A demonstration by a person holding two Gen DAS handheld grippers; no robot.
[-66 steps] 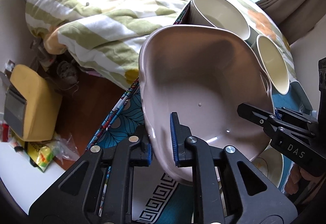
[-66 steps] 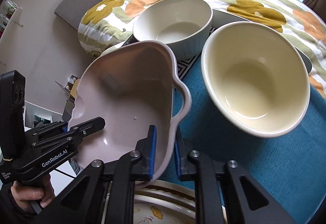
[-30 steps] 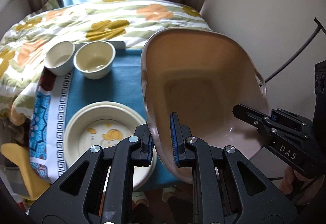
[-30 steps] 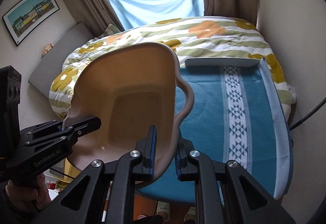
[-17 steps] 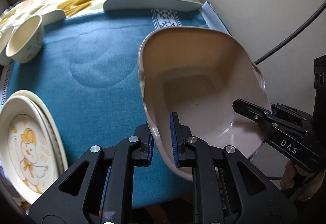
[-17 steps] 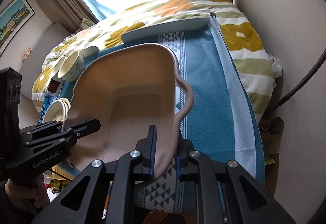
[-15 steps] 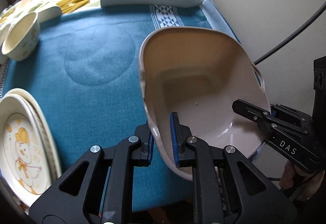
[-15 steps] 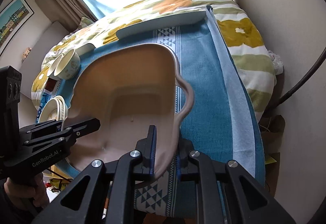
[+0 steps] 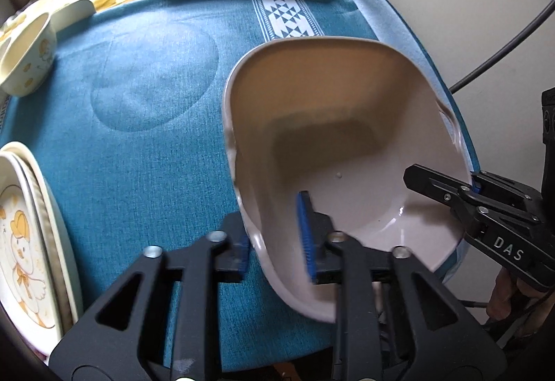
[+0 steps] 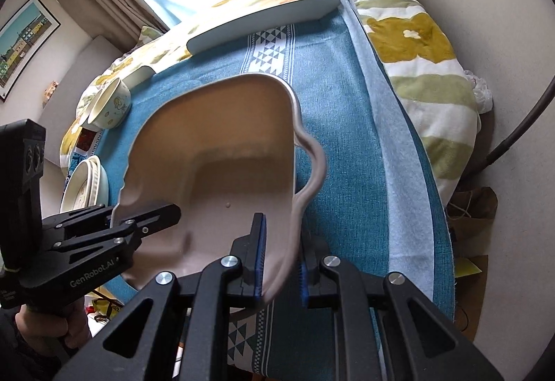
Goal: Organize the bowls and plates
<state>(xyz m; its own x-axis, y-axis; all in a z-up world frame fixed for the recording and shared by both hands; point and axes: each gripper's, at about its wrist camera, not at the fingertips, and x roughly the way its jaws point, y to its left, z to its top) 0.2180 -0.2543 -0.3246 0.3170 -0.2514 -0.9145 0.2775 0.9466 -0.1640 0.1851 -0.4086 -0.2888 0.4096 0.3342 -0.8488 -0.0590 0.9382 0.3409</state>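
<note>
Pink dish (image 9: 333, 124) on blue cloth (image 9: 138, 124) — plates (image 9: 31, 235) left; bowl (image 9: 26, 58) beyond

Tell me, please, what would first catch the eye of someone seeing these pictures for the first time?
The big pinkish baking dish fills the middle, over the teal cloth near its right edge. The right gripper clamps its handled rim, while the left gripper has just been opening, its pads straddling the opposite rim. Off to the left sit stacked duck-print plates and a small duck-print bowl.
</note>
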